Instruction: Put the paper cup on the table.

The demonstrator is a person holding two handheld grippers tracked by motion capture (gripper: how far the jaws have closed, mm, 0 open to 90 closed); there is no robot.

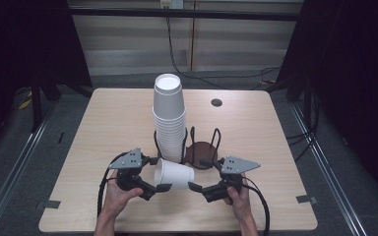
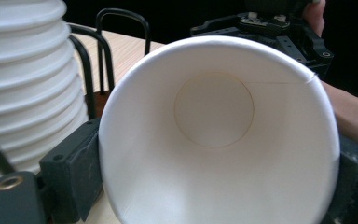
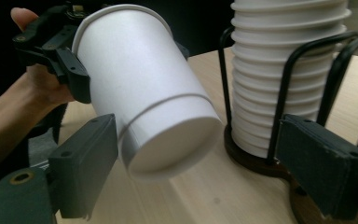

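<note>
Nearest the table's front edge, hands: a person's left hand (image 1: pixel 120 195) and right hand (image 1: pixel 238 199) come in from below, each carrying a gripper; forearms bare
Left gripper (image 1: pixel 158 187): jaws pinch the rim end of the paper cup (image 1: pixel 173 174), one pad on each side of its mouth; in the left gripper view the cup (image 2: pixel 216 135) is seen mouth-on, its round bottom showing deep inside
Right gripper (image 1: pixel 193 186): jaws spread wide around the cup's base end; in the right gripper view one pad sits just beside the cup's (image 3: pixel 144 93) side near the base, the other stands well apart, over by the holder; whether the near pad touches cannot be told
Paper cup: white; lying on its side in the air between the two grippers, mouth toward the left gripper, base toward the right; just above the table (image 1: pixel 103 128)
Cup holder (image 1: pixel 199 150): black wire loops on dark round bases, just behind the cup
Cup stack (image 1: pixel 169 118): tall column of white cups nested upright in the holder's left ring; right ring's base bare
Table's far part: a small dark round hole (image 1: pixel 216 102) near the far edge
</note>
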